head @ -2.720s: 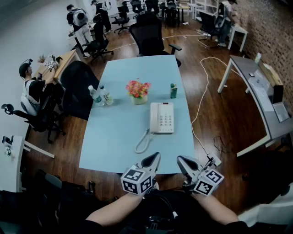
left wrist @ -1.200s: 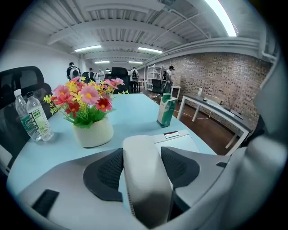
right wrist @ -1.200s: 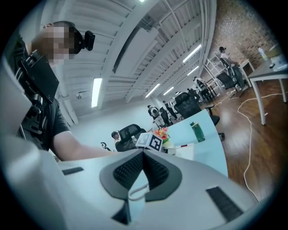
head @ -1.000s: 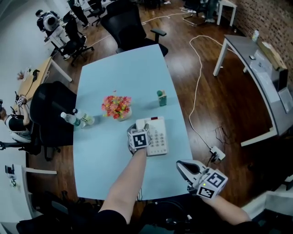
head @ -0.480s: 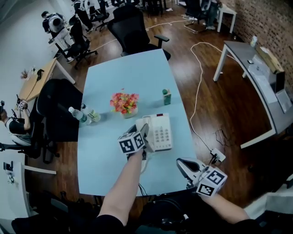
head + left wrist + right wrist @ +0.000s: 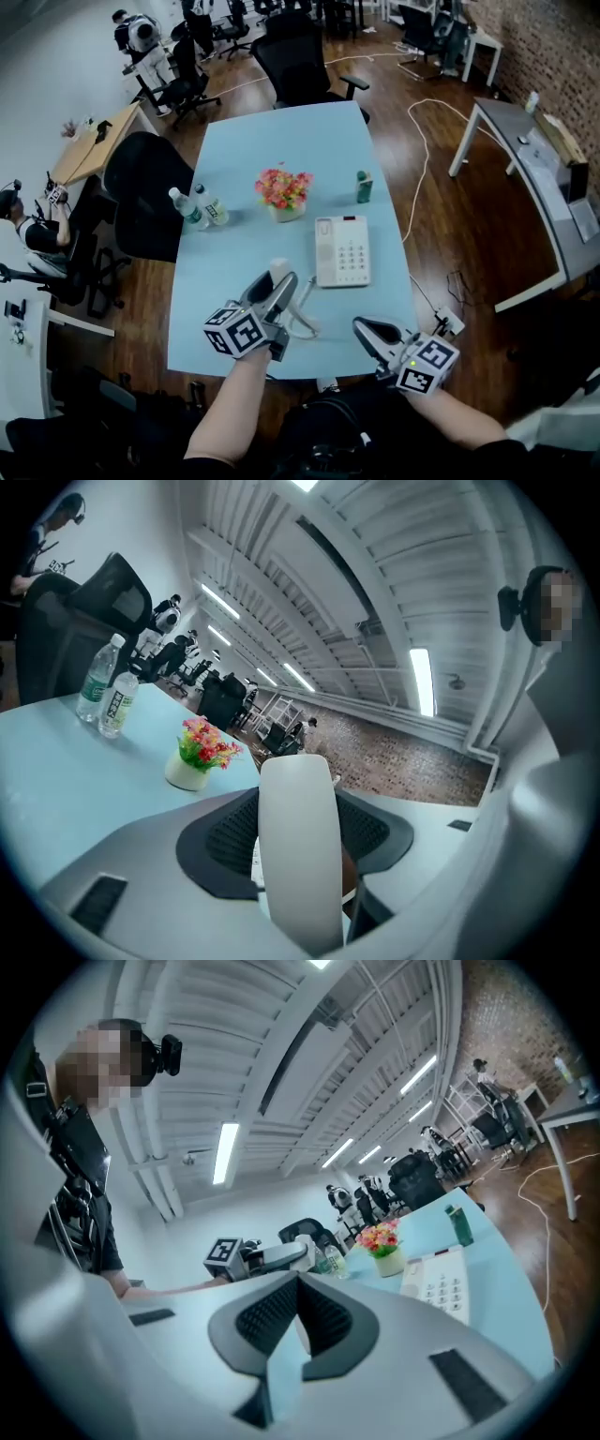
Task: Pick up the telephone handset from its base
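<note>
Gripping tool, left gripper (image 6: 275, 298): jaws set wide and clamped on the white telephone handset (image 6: 279, 273) across its body; one end of it juts past the tips.
Handset place: held in the air at lower centre of the head view, off the base (image 6: 342, 250) and down-left of it.
Connecting part, coiled cord (image 6: 305, 322): loops between the handset and the base's lower left corner.
Idle tool, right gripper (image 6: 364, 329): lower right of centre, at the table's near edge; jaw tips meet with nothing between them.
Surface, table (image 6: 281, 141): pale blue, filling the middle of the frame.
Neighbour, flower pot (image 6: 284, 194): just beyond the base, up-left of it.
Neighbour, green bottle (image 6: 364, 187): upright, right of the flowers.
Neighbour, water bottles (image 6: 192, 211): two, at the table's left edge, well apart from the base.
Surroundings, office chairs (image 6: 302, 58): black, at the table's far end and left side.
Surroundings, floor cable (image 6: 422, 141): white, trailing over the wood floor right of the table.
</note>
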A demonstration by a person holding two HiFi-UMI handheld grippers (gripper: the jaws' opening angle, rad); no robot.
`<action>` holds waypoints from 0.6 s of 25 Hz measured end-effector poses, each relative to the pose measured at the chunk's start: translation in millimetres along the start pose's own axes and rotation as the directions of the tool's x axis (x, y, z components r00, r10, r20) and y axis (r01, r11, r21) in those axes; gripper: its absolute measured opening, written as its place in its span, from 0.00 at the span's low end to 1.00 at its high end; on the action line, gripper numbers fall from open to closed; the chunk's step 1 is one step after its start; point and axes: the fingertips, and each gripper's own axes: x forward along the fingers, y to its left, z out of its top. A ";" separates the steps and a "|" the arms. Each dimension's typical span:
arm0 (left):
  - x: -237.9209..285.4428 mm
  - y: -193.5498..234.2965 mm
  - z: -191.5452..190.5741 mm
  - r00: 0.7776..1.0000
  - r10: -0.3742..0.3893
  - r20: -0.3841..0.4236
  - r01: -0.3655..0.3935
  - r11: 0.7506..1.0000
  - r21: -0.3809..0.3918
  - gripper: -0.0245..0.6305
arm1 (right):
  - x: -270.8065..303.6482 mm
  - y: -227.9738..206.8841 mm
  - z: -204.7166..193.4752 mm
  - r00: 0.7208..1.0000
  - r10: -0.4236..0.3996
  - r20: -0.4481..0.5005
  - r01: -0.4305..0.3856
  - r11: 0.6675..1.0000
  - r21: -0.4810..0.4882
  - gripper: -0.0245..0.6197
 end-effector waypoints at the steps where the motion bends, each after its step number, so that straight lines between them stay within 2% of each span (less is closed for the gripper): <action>1: -15.5 -1.1 0.6 1.000 -0.007 0.012 0.007 1.000 -0.013 0.41 | 2.4 4.9 -3.0 1.000 0.009 -0.006 -0.009 1.000 -0.003 0.07; 4: -58.1 -0.2 1.1 0.999 -0.004 0.040 0.006 0.999 -0.035 0.41 | 9.8 15.7 -10.3 0.999 0.033 -0.026 -0.034 0.999 -0.015 0.07; 8: -103.1 6.7 -2.7 0.997 0.045 0.066 -0.043 0.999 -0.027 0.41 | 20.4 22.1 -16.9 0.998 0.045 -0.044 -0.045 0.999 -0.015 0.07; 15: -142.3 4.1 5.7 0.990 0.053 0.129 -0.048 0.998 -0.042 0.41 | 31.1 35.4 -22.7 0.996 0.054 -0.064 -0.056 0.998 -0.029 0.07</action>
